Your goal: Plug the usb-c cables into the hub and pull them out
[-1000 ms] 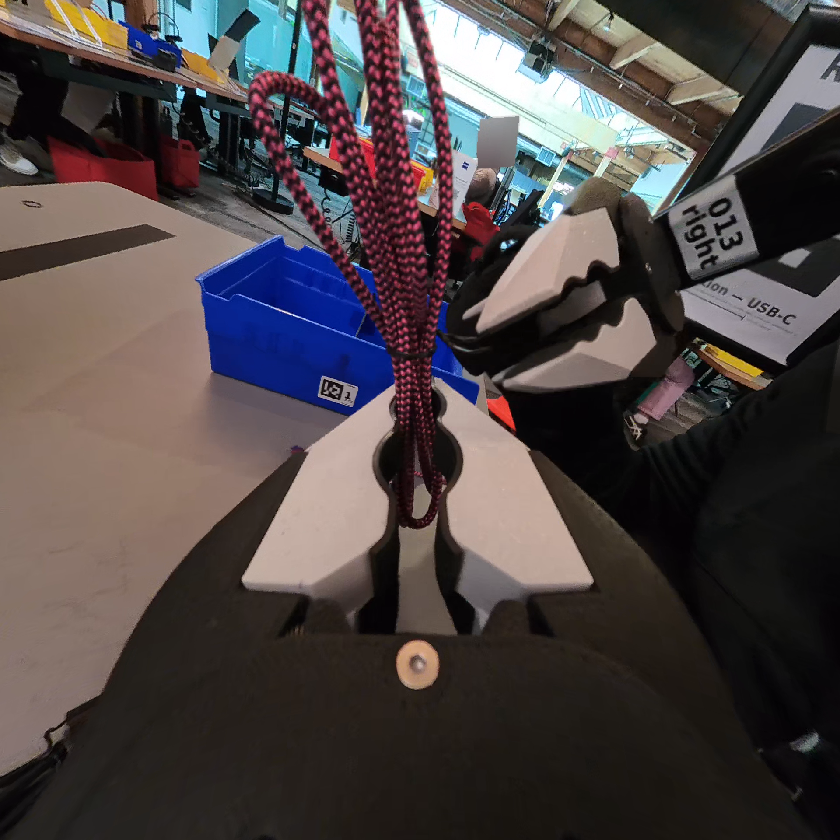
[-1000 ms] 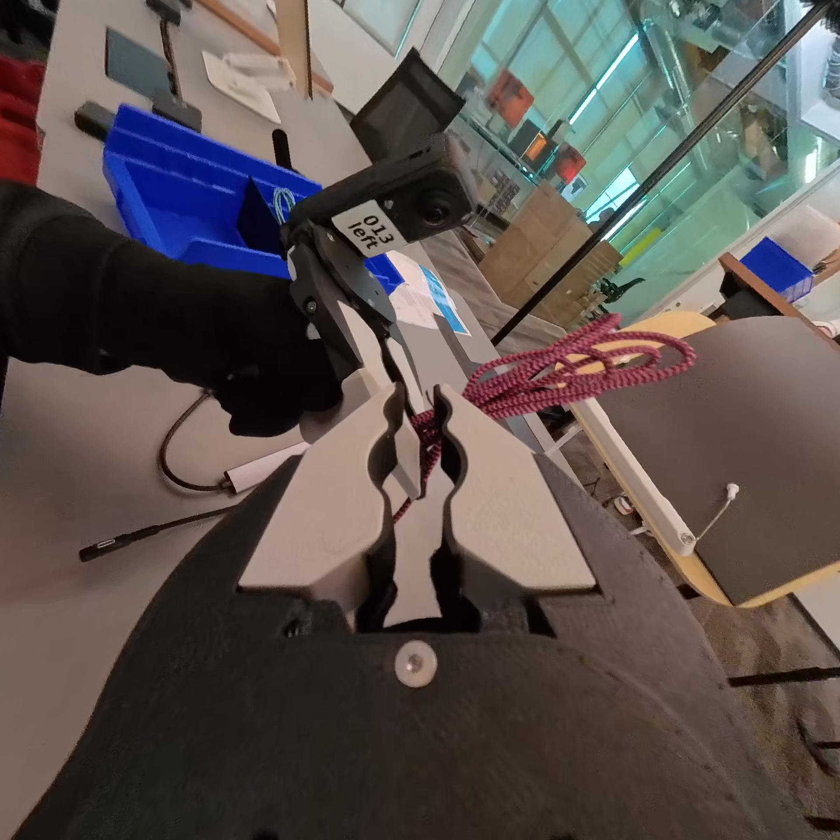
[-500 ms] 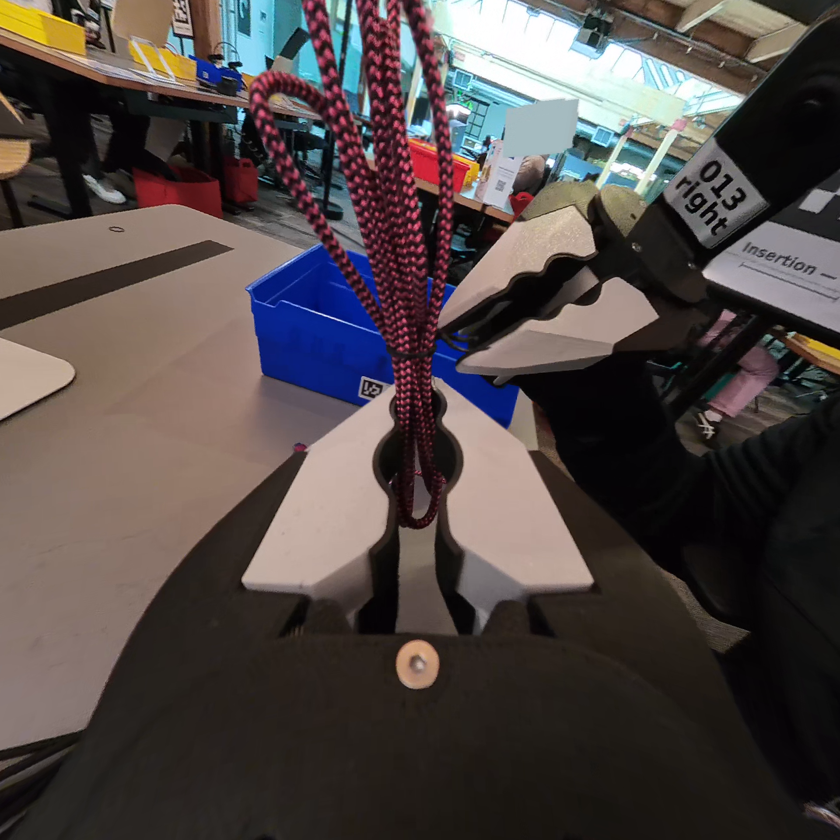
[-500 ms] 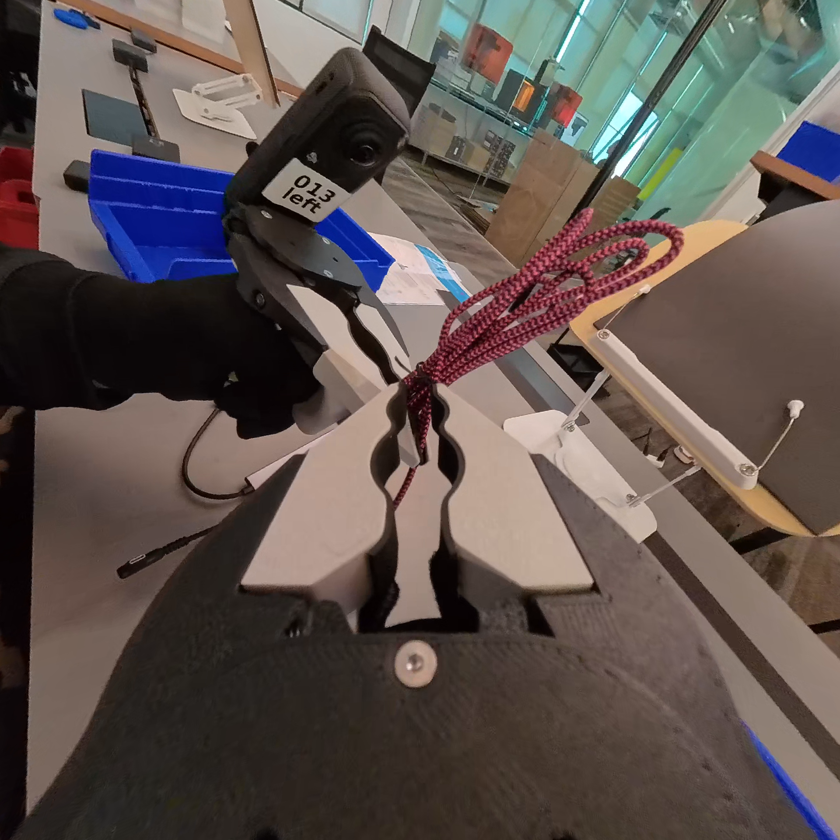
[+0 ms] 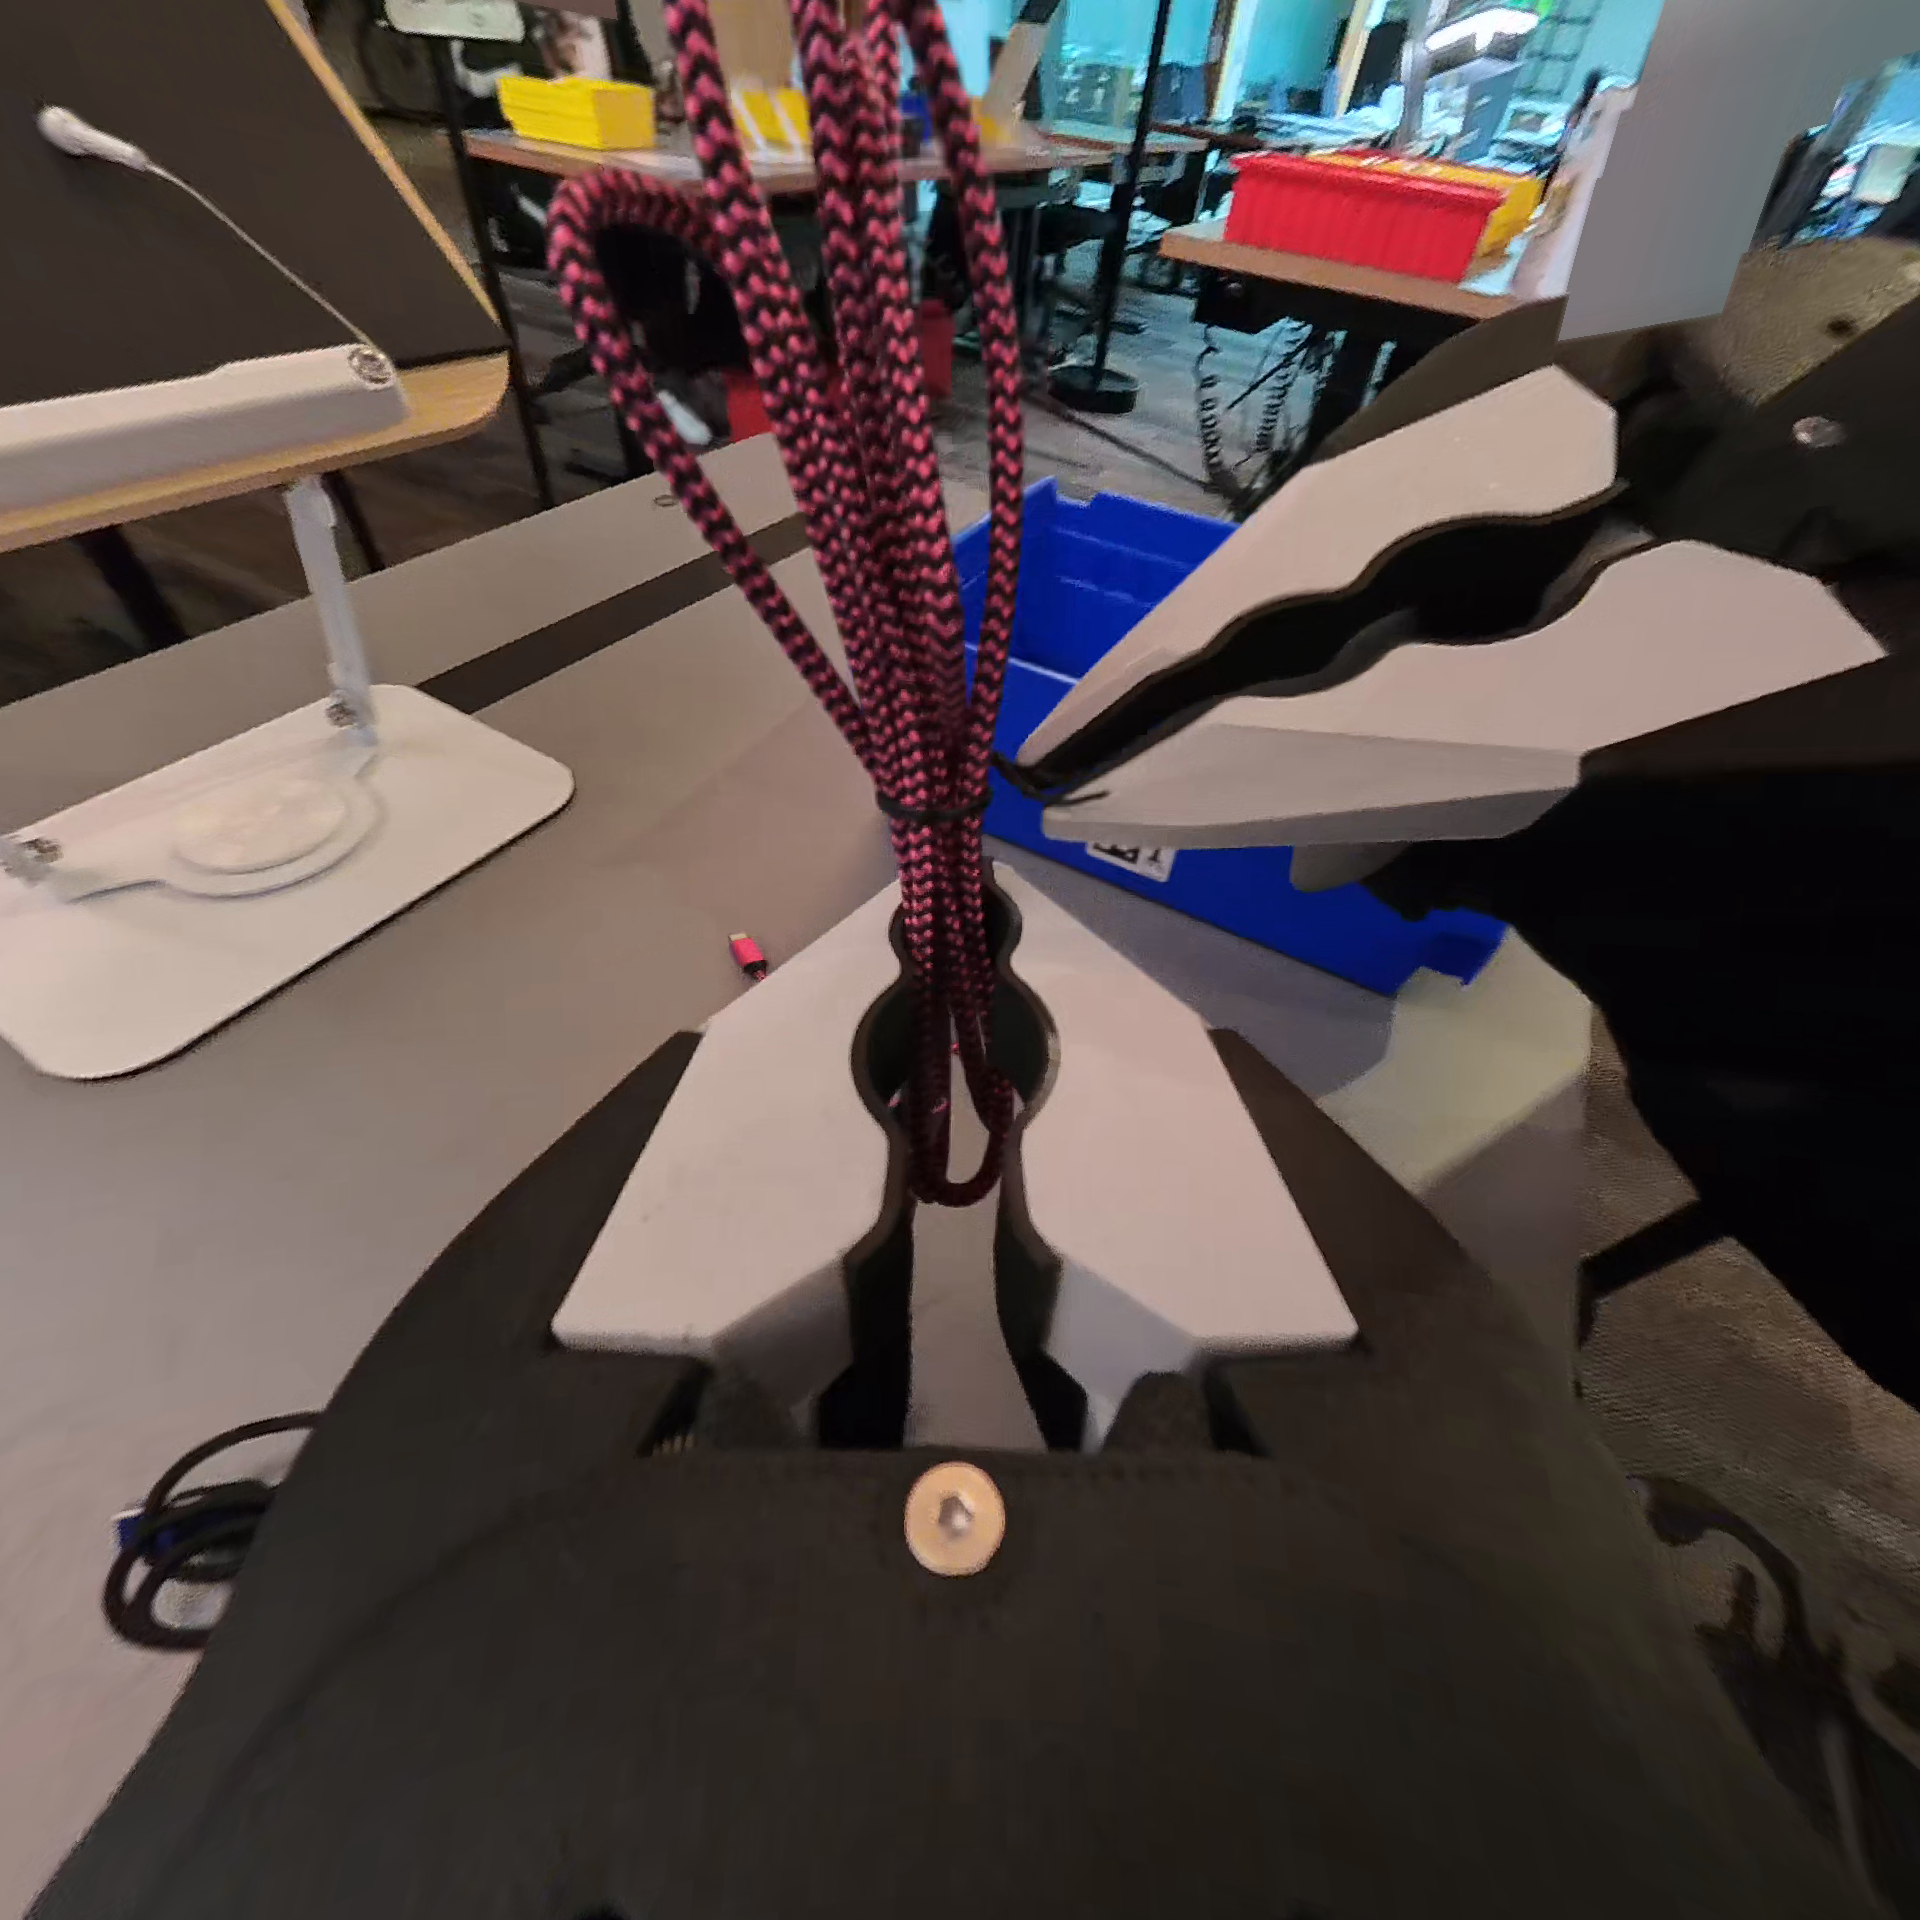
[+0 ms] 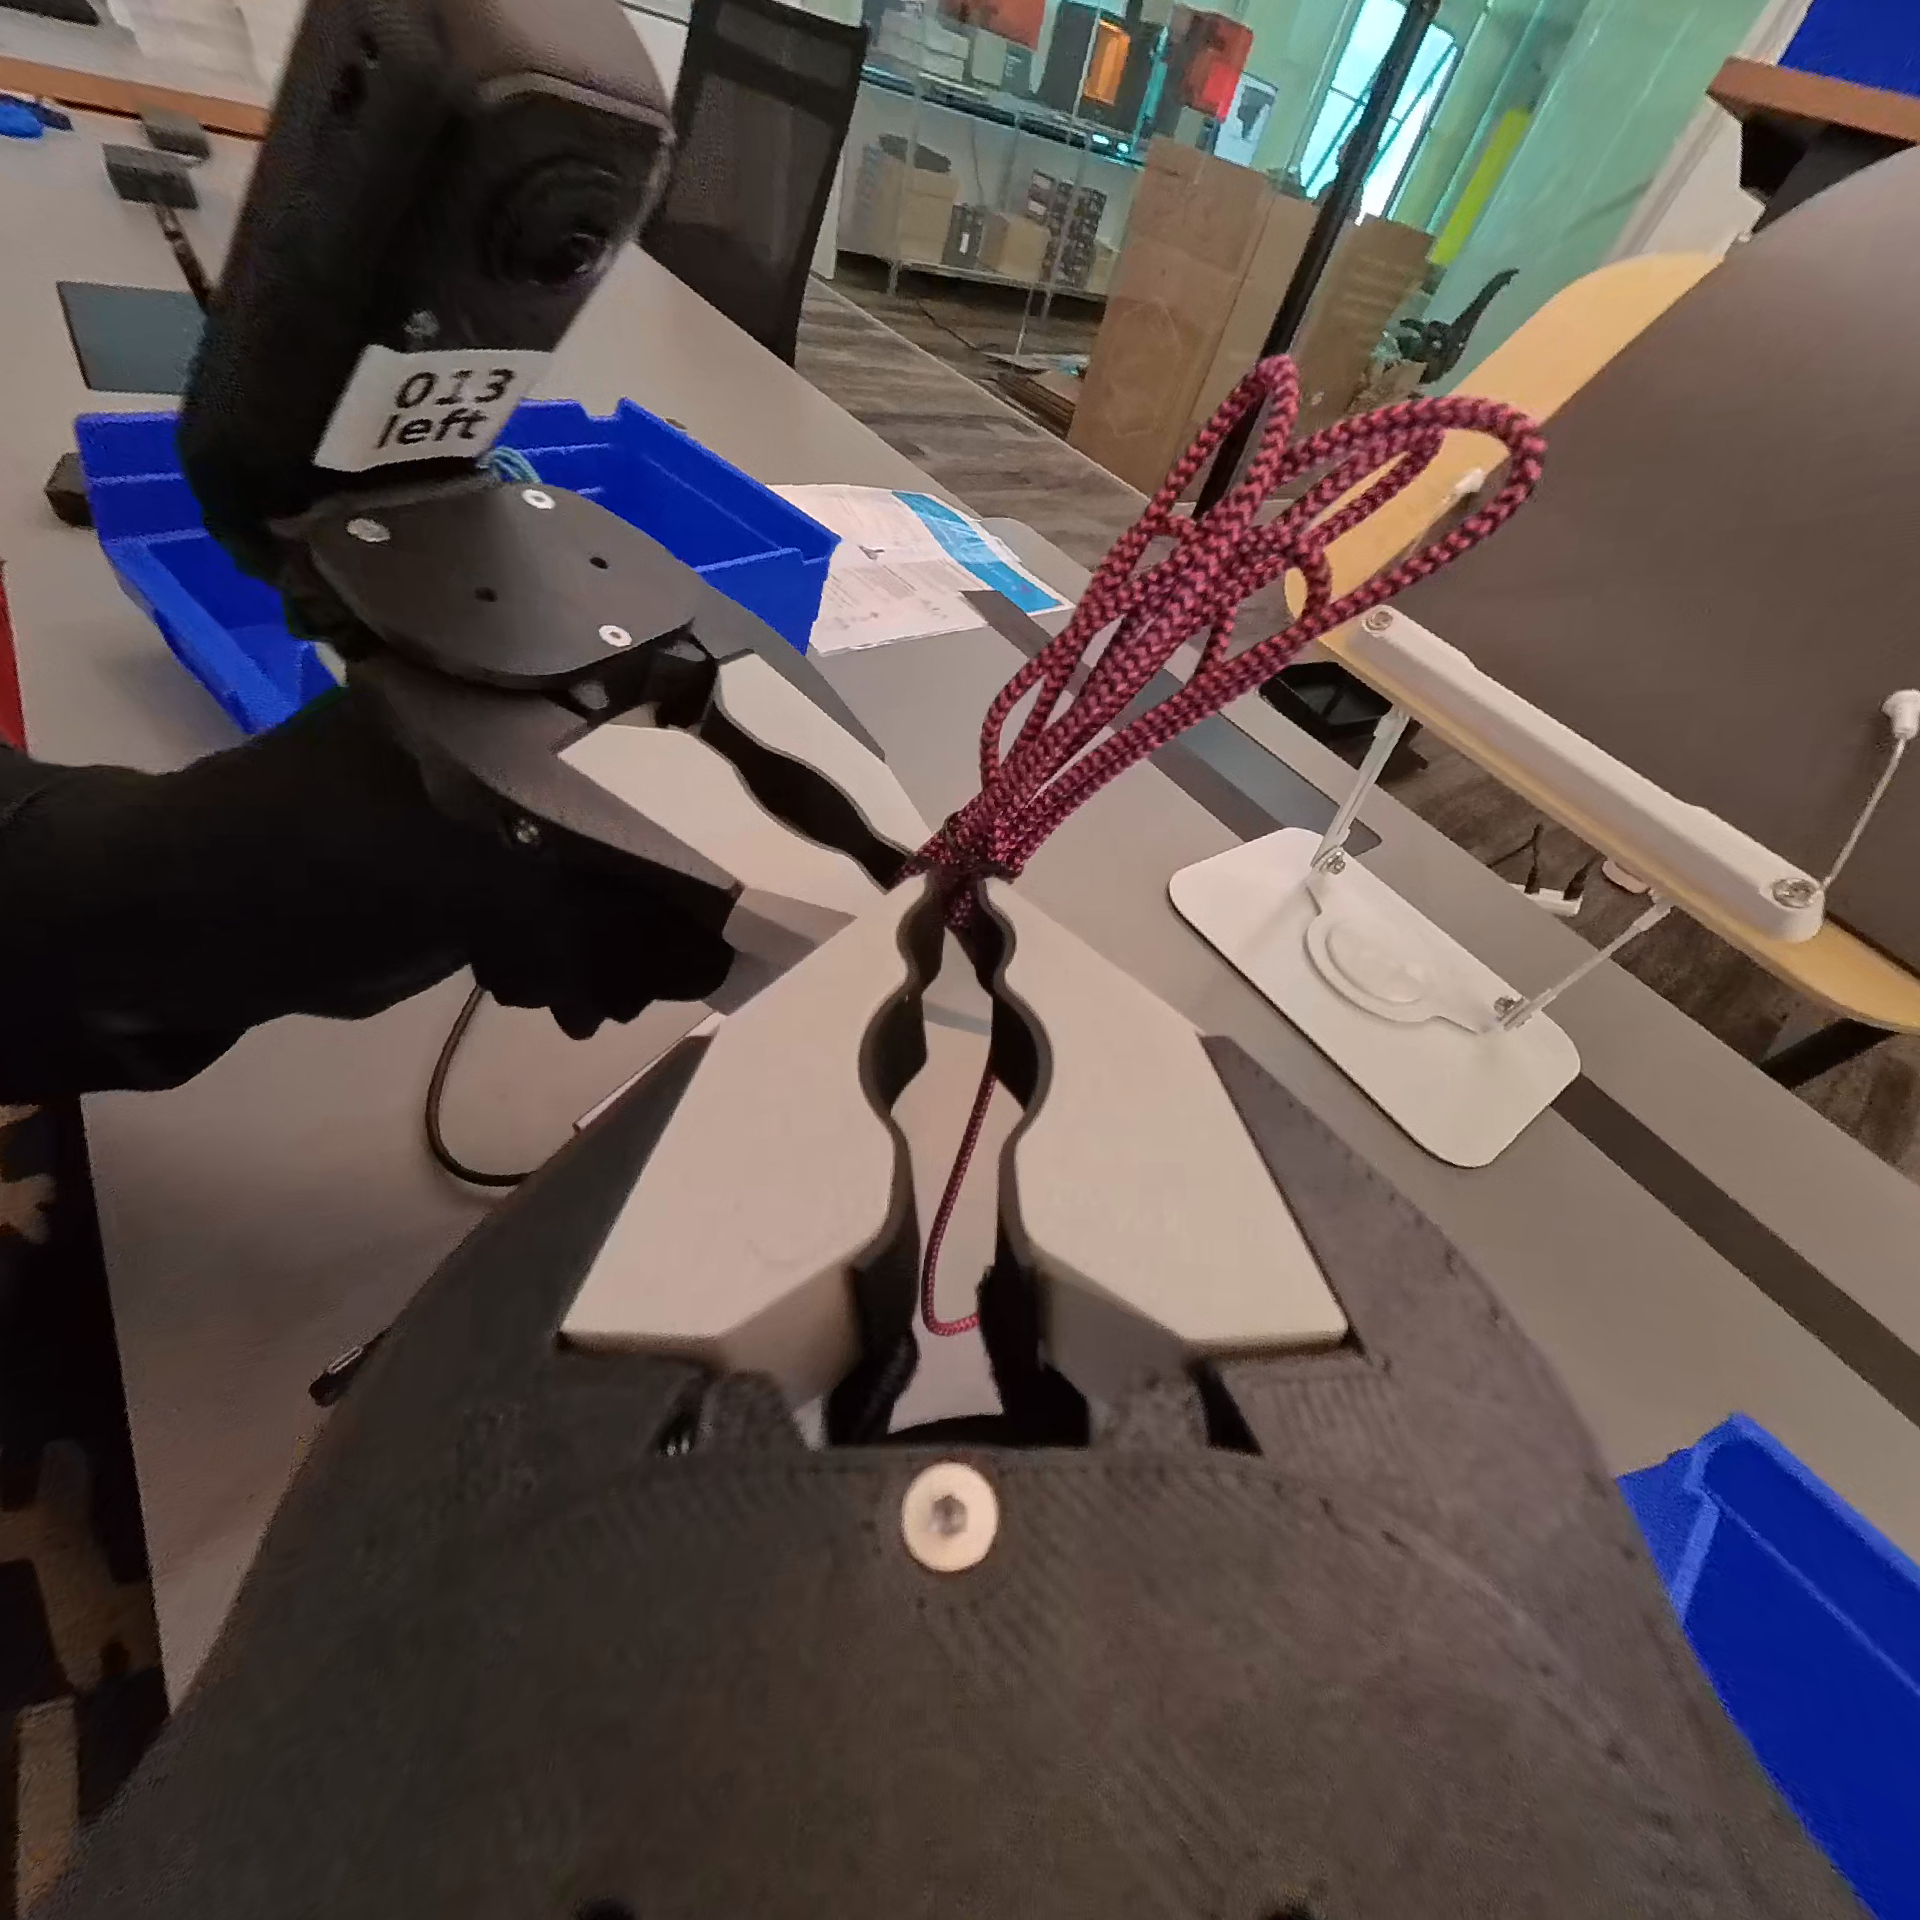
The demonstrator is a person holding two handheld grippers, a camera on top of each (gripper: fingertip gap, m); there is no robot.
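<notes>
Standing bundled at twelve o'clock, the pink-black braided cable (image 5: 940, 582) is clamped in the left gripper (image 5: 951, 914); the right gripper (image 5: 1029, 774), nearly closed, pinches its black tie (image 5: 1013, 779) from three o'clock, blue bin (image 5: 1091, 582) behind.

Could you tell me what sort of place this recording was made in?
Most likely a shared workshop or lab: long work tables carrying a red bin and yellow boxes, shelving behind glass walls, and stacked cardboard cartons on the floor.
</notes>
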